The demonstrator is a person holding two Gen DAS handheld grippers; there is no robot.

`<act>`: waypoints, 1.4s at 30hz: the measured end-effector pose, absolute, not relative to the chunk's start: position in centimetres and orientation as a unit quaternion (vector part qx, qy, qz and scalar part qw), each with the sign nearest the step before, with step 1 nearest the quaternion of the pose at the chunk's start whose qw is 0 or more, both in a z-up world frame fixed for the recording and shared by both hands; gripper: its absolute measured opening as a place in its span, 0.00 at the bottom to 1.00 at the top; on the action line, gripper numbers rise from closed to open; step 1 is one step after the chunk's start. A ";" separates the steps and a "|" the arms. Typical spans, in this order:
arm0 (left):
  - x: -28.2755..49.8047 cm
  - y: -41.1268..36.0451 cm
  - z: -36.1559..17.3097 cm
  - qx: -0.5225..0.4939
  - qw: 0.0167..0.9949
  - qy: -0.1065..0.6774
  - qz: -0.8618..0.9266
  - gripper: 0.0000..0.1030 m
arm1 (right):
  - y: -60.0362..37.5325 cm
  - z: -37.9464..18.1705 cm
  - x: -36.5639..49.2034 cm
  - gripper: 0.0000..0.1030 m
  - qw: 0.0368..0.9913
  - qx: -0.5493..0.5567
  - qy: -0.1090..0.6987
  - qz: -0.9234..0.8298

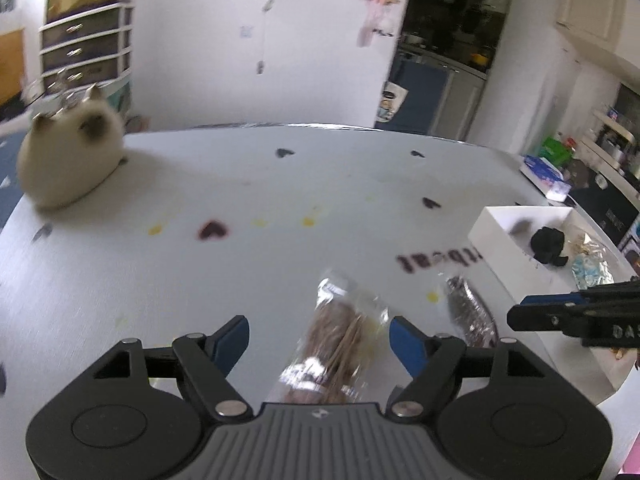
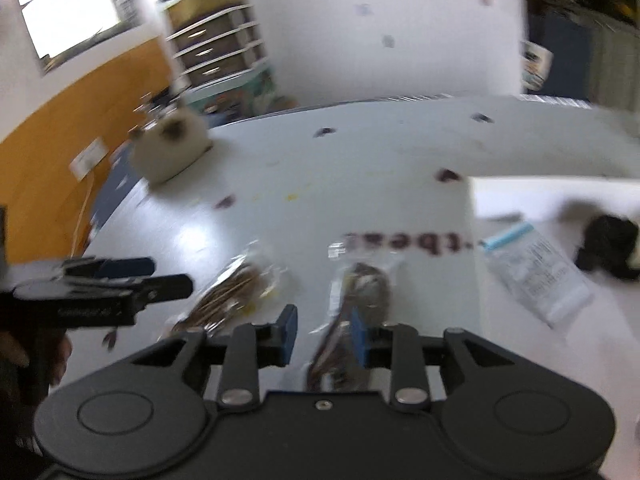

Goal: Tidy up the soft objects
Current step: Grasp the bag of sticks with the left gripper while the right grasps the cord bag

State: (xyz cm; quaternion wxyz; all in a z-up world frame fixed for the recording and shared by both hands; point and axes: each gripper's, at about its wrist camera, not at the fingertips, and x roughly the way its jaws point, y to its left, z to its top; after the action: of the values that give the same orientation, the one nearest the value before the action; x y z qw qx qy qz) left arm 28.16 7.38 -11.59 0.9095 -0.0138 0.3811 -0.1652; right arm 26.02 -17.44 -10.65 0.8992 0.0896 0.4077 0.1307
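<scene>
My left gripper (image 1: 320,340) is open, its blue pads on either side of a clear packet of brown sticks (image 1: 338,344) lying on the white table (image 1: 200,280). My right gripper (image 2: 322,334) is open over a dark clear-wrapped packet (image 2: 360,296), which also shows in the left wrist view (image 1: 470,312). The sticks packet lies left of it in the right wrist view (image 2: 236,288). A cream plush cat (image 1: 68,156) sits at the far left of the table, also in the right wrist view (image 2: 172,148). The right wrist view is blurred.
A white box (image 1: 492,236) stands at the right, holding a black soft item (image 1: 548,244) and foil packets (image 1: 592,268); the right wrist view shows a printed sachet (image 2: 536,272) in it. Drawers (image 1: 84,44) stand behind the table. The table edge curves at left.
</scene>
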 end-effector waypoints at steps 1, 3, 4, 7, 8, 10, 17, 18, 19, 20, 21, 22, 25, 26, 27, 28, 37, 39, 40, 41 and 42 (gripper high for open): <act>28.5 7.0 -11.5 -0.009 0.909 0.381 -0.171 0.75 | -17.8 -10.9 26.3 0.27 0.898 0.100 0.412 0.117; 29.2 6.2 -11.6 0.003 0.905 0.384 -0.181 0.75 | -18.4 -11.5 27.0 0.24 0.893 0.116 0.424 0.093; 29.5 5.9 -11.7 0.010 0.904 0.386 -0.184 0.74 | -18.6 -11.8 27.3 0.24 0.891 0.123 0.429 0.085; 29.9 4.9 -12.2 0.033 0.898 0.394 -0.193 0.74 | -18.6 -12.4 27.8 0.24 0.887 0.134 0.434 0.081; 29.9 4.7 -12.3 0.038 0.896 0.396 -0.197 0.74 | -18.4 -12.5 28.0 0.24 0.886 0.136 0.435 0.085; 30.0 4.3 -12.7 0.047 0.892 0.400 -0.205 0.74 | -17.9 -12.7 28.3 0.25 0.884 0.129 0.439 0.092; 30.1 3.4 -13.9 0.077 0.882 0.413 -0.215 0.74 | -16.4 -13.4 29.1 0.31 0.878 0.108 0.455 0.101; 30.2 3.4 -14.1 0.077 0.880 0.416 -0.216 0.74 | -16.0 -13.6 29.2 0.31 0.877 0.102 0.458 0.106; 30.2 3.5 -14.2 0.078 0.879 0.418 -0.216 0.74 | -15.7 -13.7 29.4 0.31 0.875 0.098 0.461 0.109; 30.2 3.5 -14.3 0.080 0.878 0.421 -0.215 0.73 | -15.5 -13.9 29.4 0.32 0.874 0.094 0.464 0.111; 30.2 3.6 -14.5 0.081 0.876 0.423 -0.215 0.72 | -15.2 -14.0 29.5 0.32 0.873 0.093 0.465 0.112; 30.2 3.7 -14.7 0.082 0.875 0.426 -0.214 0.71 | -15.0 -14.1 29.6 0.32 0.873 0.092 0.466 0.114; 30.4 3.9 -15.0 0.079 0.873 0.433 -0.210 0.66 | -14.6 -14.2 29.7 0.33 0.872 0.089 0.467 0.120; 30.4 4.0 -15.0 0.078 0.872 0.435 -0.210 0.65 | -14.5 -14.2 29.8 0.33 0.871 0.088 0.467 0.121; 30.5 4.0 -15.1 0.078 0.871 0.438 -0.210 0.64 | -14.4 -14.3 29.8 0.34 0.871 0.088 0.468 0.122; 30.5 3.9 -15.2 0.078 0.869 0.440 -0.211 0.62 | -14.4 -14.3 29.9 0.34 0.870 0.089 0.469 0.123; 30.8 4.1 -15.1 0.062 0.866 0.450 -0.207 0.46 | -13.8 -14.7 30.2 0.22 0.864 0.080 0.480 0.128; 30.8 4.2 -15.0 0.055 0.866 0.454 -0.204 0.43 | -13.8 -14.6 30.0 0.19 0.864 0.081 0.480 0.129; 30.8 4.3 -14.9 0.049 0.866 0.456 -0.200 0.40 | -13.8 -14.5 29.9 0.18 0.864 0.082 0.479 0.130; 30.8 4.4 -14.8 0.043 0.866 0.458 -0.198 0.39 | -13.9 -14.4 29.7 0.16 0.864 0.085 0.479 0.129; 30.8 4.5 -14.8 0.034 0.866 0.460 -0.195 0.38 | -14.0 -14.3 29.6 0.15 0.865 0.088 0.477 0.128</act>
State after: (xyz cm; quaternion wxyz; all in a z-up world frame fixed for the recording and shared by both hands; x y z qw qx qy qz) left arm 30.79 4.52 -14.76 0.8655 0.0341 0.4602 -0.1948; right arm 29.57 -13.99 -14.30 0.8648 0.0883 0.4773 0.1285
